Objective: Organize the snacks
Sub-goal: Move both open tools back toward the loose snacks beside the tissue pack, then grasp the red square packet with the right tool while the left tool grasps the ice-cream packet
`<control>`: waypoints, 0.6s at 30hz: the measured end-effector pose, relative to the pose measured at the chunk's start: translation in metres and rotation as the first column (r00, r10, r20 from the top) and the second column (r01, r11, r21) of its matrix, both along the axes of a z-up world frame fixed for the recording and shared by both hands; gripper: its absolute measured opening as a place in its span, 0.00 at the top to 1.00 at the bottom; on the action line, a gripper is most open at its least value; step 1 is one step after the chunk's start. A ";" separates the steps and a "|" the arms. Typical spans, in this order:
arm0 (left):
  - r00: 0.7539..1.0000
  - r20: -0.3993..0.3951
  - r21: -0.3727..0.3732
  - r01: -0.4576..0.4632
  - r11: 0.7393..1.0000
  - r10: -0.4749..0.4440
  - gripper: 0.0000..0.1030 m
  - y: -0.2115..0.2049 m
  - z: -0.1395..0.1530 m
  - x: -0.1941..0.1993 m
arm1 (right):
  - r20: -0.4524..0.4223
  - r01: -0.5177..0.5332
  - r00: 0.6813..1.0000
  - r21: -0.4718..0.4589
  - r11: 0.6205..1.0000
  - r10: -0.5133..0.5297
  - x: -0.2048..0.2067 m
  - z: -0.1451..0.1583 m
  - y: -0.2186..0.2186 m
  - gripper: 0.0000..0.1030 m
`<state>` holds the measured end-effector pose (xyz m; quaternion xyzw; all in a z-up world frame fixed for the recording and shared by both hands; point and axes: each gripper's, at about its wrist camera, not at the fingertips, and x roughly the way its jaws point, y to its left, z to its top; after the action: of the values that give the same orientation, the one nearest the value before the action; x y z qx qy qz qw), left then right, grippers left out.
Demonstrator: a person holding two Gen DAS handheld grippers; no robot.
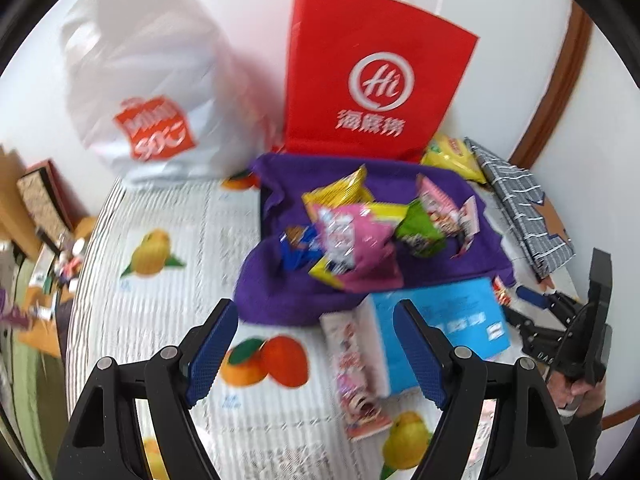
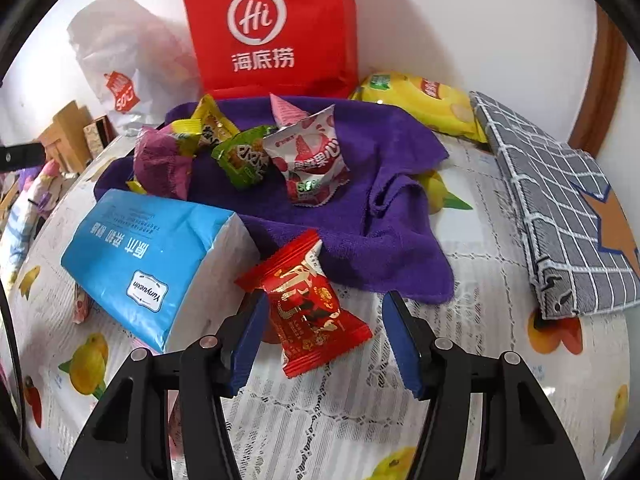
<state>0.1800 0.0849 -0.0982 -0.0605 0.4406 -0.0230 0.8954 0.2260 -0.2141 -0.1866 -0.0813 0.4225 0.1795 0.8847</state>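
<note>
Fruit-print tablecloth, lower centre: my right gripper straddles the red packet, jaws wide, apparently for pickup; left gripper wide, empty.

Red paper bag behind purple towel, fruit-print tablecloth

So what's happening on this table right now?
A person is sorting snacks with two handheld grippers. The right gripper is open around a red candy packet on the fruit-print tablecloth. The left gripper hovers open and empty. More snack packets lie piled on a purple towel.
</note>
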 end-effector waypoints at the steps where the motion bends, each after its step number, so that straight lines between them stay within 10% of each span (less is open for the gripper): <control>1: 1.000 -0.005 -0.004 -0.008 1.000 0.008 0.24 0.003 -0.003 -0.002 | 0.001 -0.014 1.000 -0.007 1.000 0.014 0.001 -0.001 0.001 0.42; 11: 0.997 -0.050 -0.014 -0.066 0.998 0.065 0.24 0.025 -0.026 -0.024 | 0.008 -0.123 0.992 -0.052 0.991 0.123 0.002 -0.012 0.012 0.42; 14: 0.996 -0.059 -0.031 -0.072 0.997 0.070 0.24 0.027 -0.030 -0.027 | -0.012 -0.118 0.993 -0.048 0.992 0.118 0.004 -0.017 0.013 0.62; 18: 0.996 -0.070 -0.037 -0.057 0.998 0.054 0.24 0.020 -0.038 -0.030 | -0.014 -0.067 0.998 -0.006 0.998 0.067 -0.001 -0.011 0.006 0.64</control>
<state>0.1502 0.1048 -0.1362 -0.0909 0.4689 -0.0044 0.8786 0.2248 -0.2083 -0.1978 -0.0969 0.4260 0.2081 0.8751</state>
